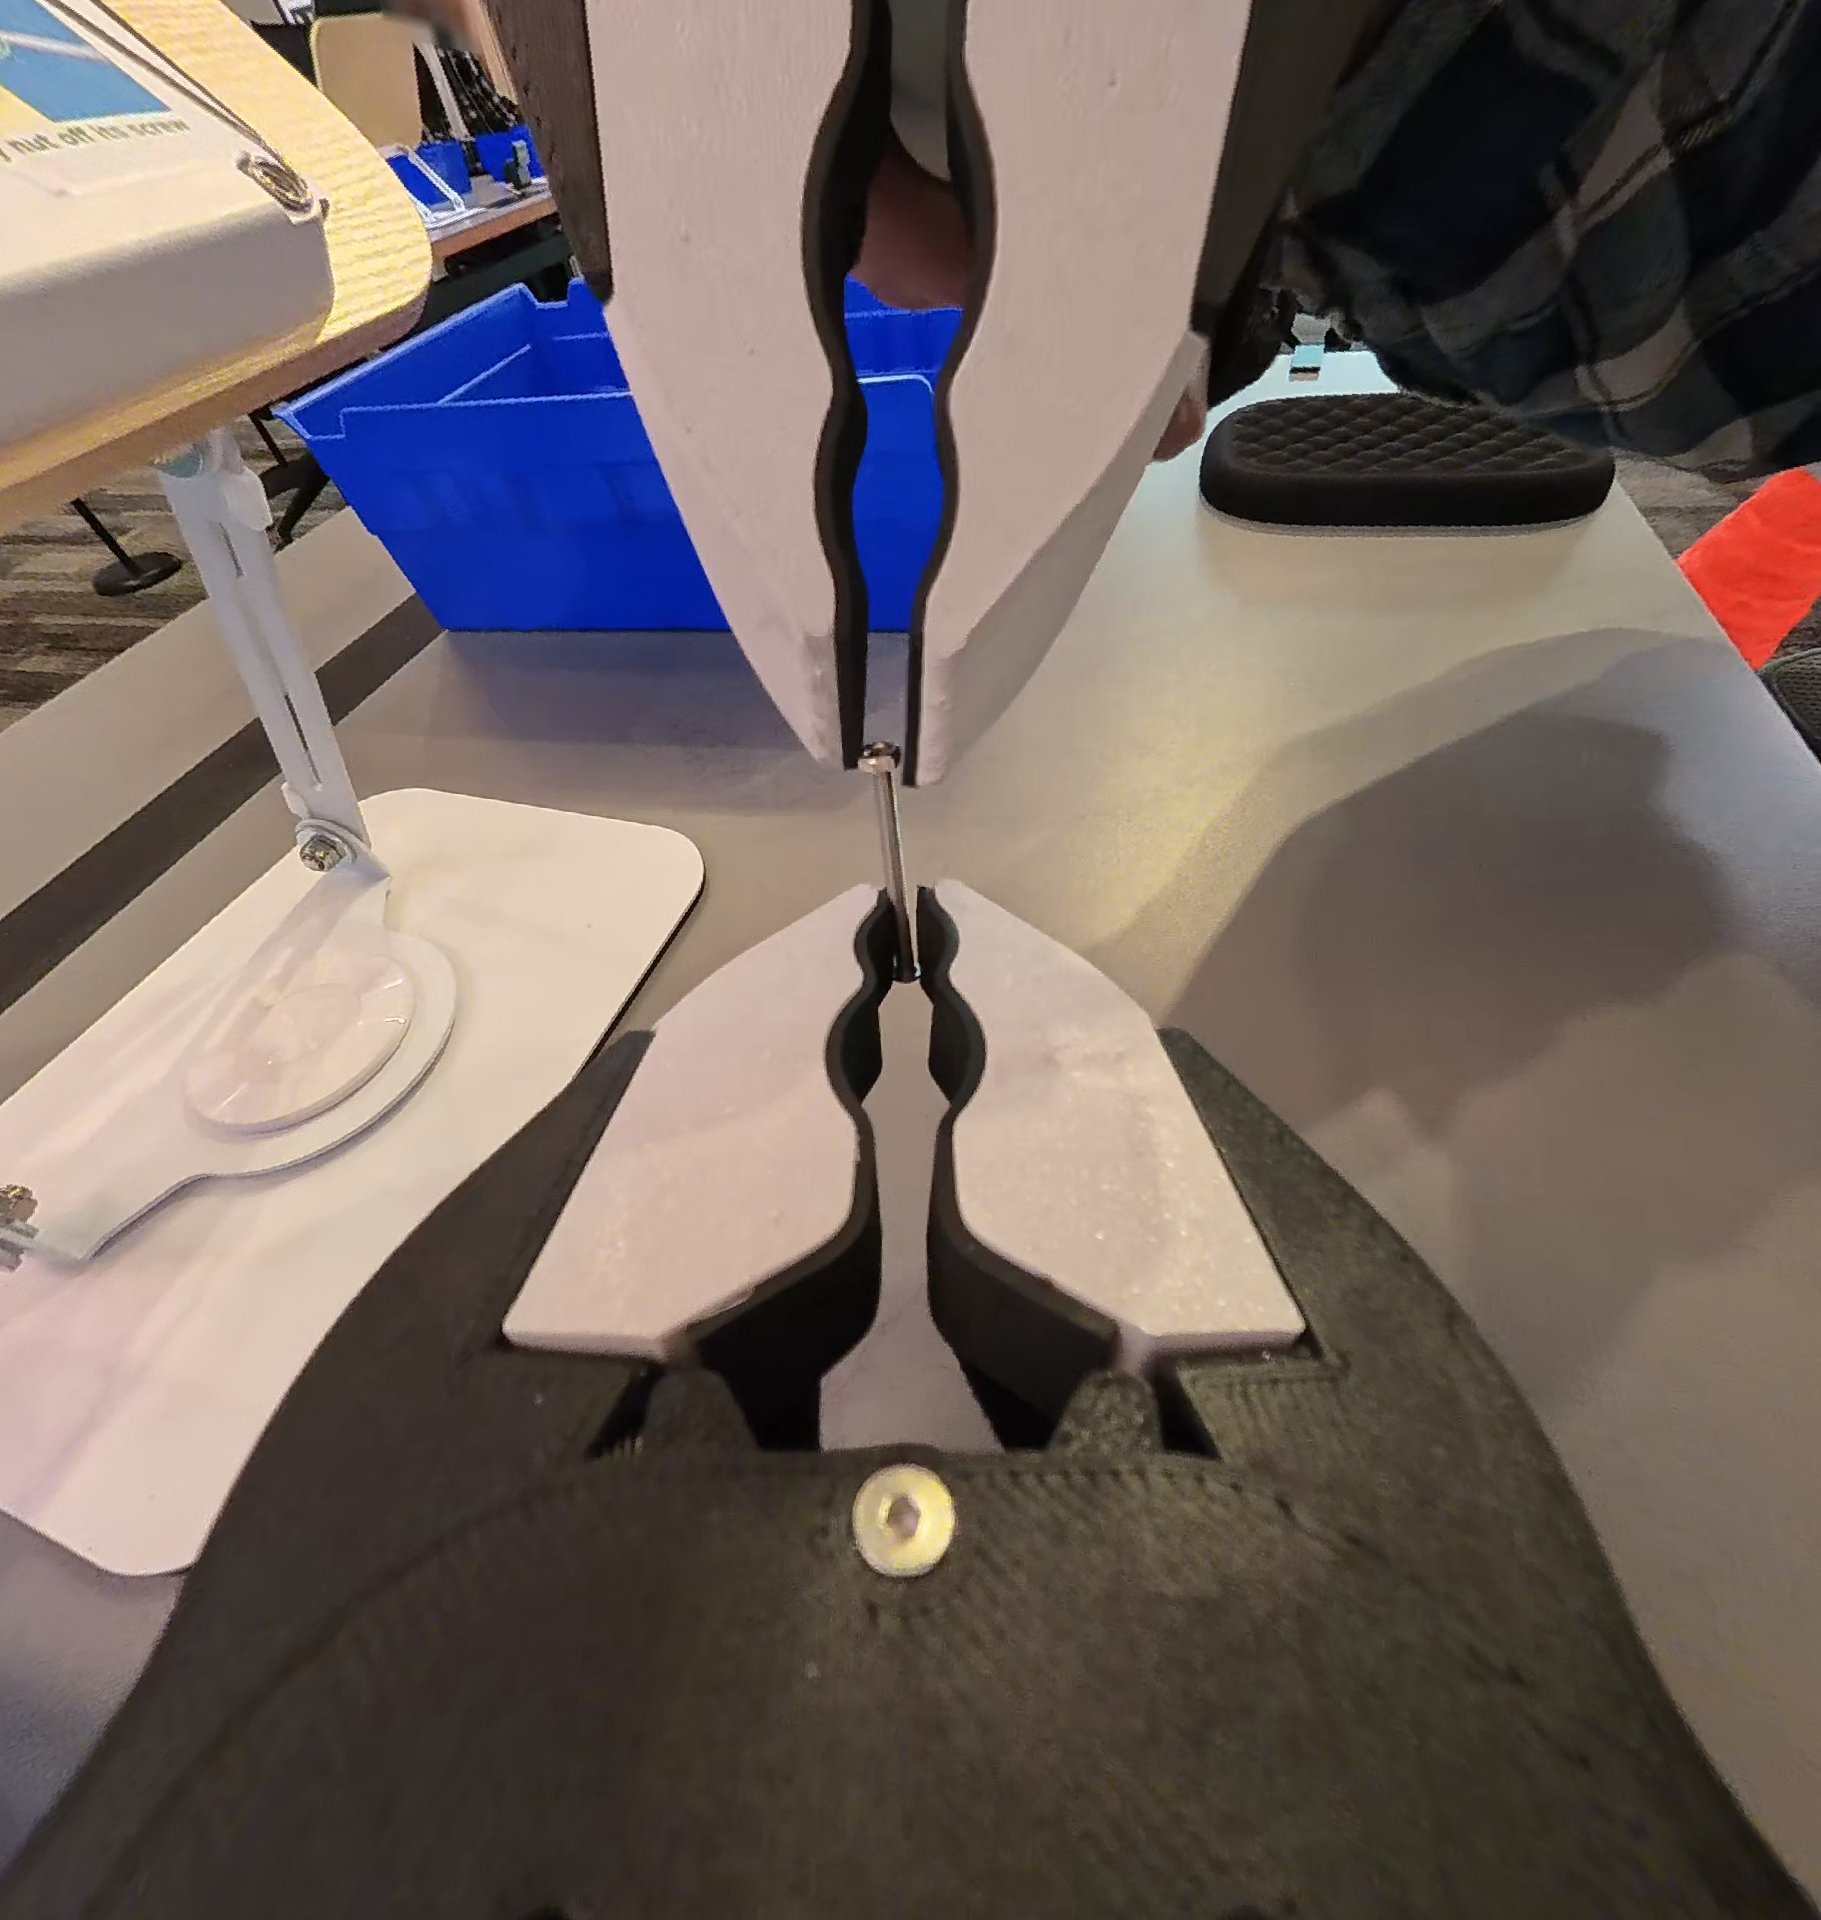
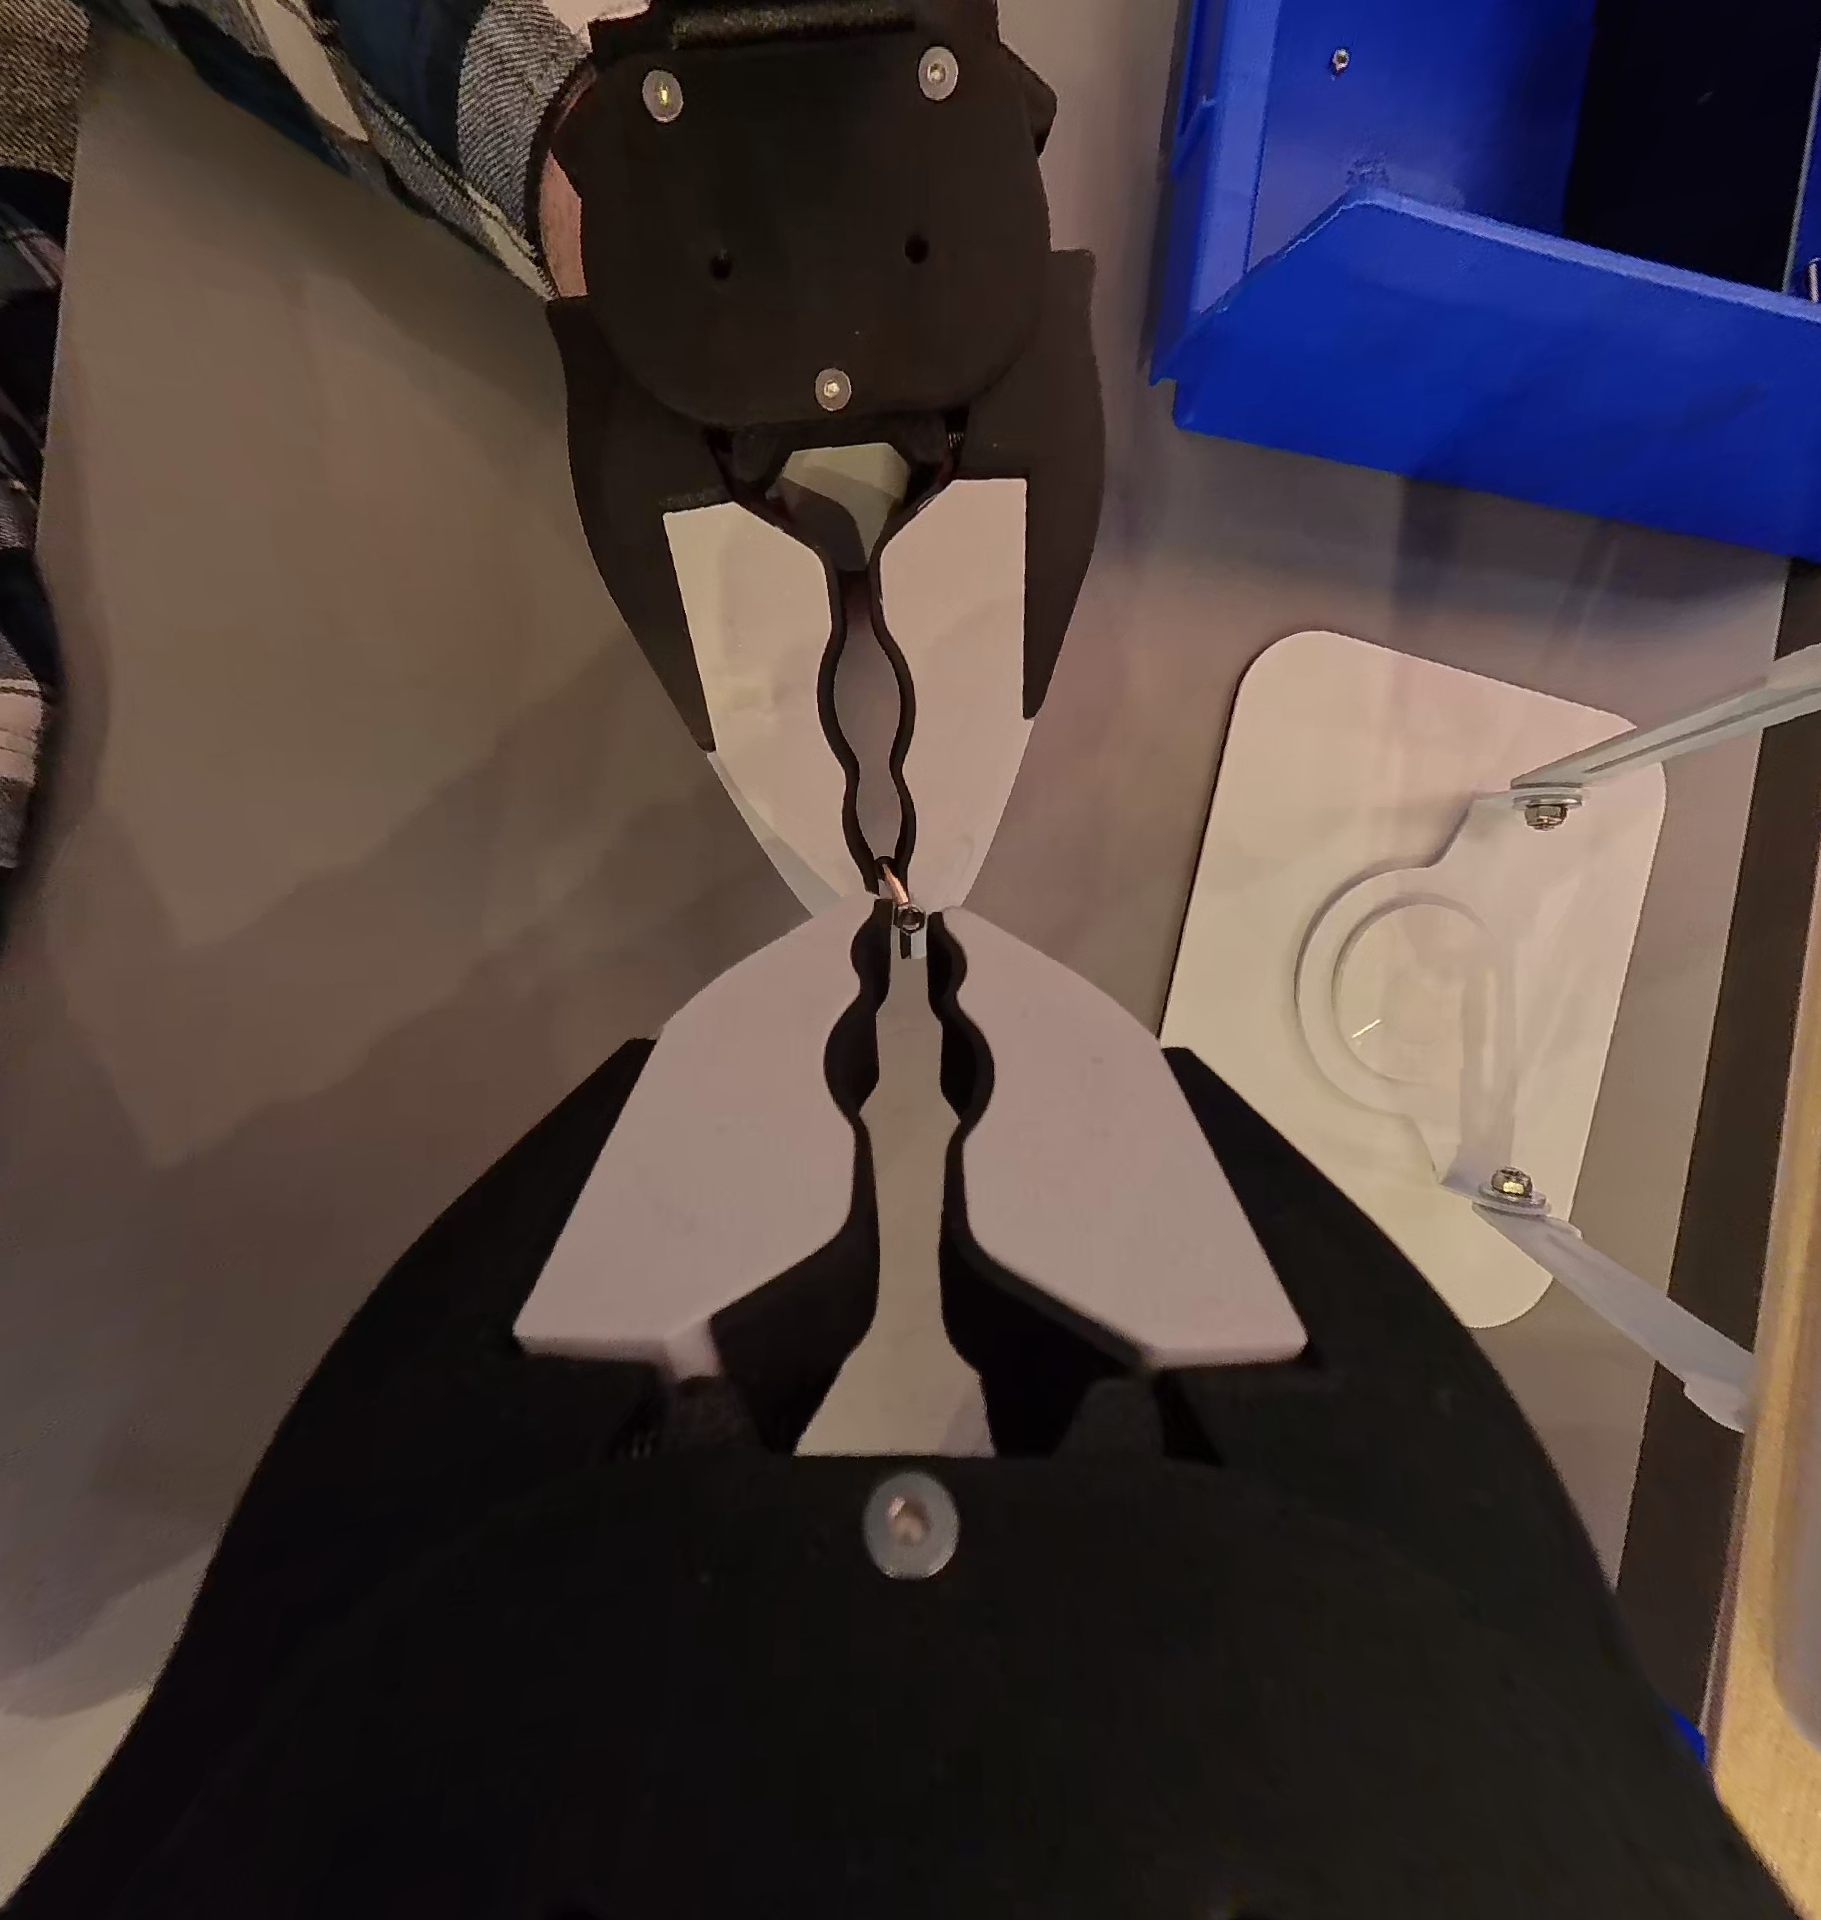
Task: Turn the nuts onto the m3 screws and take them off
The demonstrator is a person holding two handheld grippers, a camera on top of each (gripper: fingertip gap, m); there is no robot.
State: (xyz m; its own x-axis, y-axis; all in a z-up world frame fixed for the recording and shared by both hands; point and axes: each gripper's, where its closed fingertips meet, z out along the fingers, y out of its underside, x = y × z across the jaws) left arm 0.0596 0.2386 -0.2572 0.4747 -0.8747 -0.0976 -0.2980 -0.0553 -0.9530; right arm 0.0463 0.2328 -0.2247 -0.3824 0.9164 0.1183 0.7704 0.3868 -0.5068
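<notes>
A thin silver screw (image 1: 890, 852) spans the gap between my two grippers above the grey table (image 1: 1249, 831). My left gripper (image 1: 898, 896) is shut on the near end of its shaft. My right gripper (image 1: 882, 764) comes in from the top of the left wrist view and is shut on a small nut (image 1: 878, 756) at the screw's far end. In the right wrist view my right gripper (image 2: 908, 916) pinches the nut (image 2: 911, 923) at its tips. The left gripper (image 2: 885, 871) faces it tip to tip and holds the screw (image 2: 893, 886).
A blue bin (image 1: 532, 499) stands behind the grippers and shows in the right wrist view (image 2: 1508, 343). A white stand base (image 1: 366, 1039) with a slotted arm carries a wooden board (image 1: 366, 208). A black padded rest (image 1: 1405, 462) and a person's plaid sleeve (image 1: 1612, 208) are nearby.
</notes>
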